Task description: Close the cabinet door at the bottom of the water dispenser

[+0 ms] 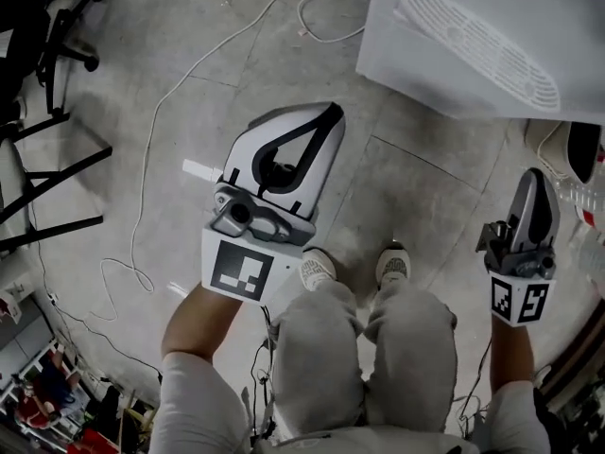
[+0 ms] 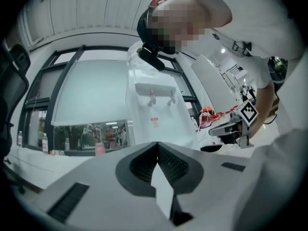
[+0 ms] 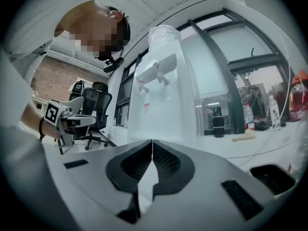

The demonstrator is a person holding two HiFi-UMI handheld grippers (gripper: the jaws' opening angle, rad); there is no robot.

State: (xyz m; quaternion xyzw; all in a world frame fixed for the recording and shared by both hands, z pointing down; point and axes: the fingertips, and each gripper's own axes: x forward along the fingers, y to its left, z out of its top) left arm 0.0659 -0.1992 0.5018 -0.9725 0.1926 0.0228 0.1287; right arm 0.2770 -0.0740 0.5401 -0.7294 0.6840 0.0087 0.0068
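Smooth white plastic water dispenser (image 3: 161, 95), rough matt concrete floor (image 1: 425, 211), grey cloth trousers (image 1: 378, 367)

Head view: high, looking steeply down on the floor (image 1: 189, 64). The left gripper (image 1: 319, 119) and right gripper (image 1: 533, 182) sit close beneath the lens, and the top of the water dispenser (image 1: 473, 45) fills the upper right corner.

Left gripper view: wide-angle, level along its own jaws, facing the dispenser front (image 2: 154, 109) at near range, with a window (image 2: 91, 100) behind.

Right gripper view: same setup, seen from the other side.

Shared: all three views catch the dispenser. Each gripper view has the other gripper at its edge.
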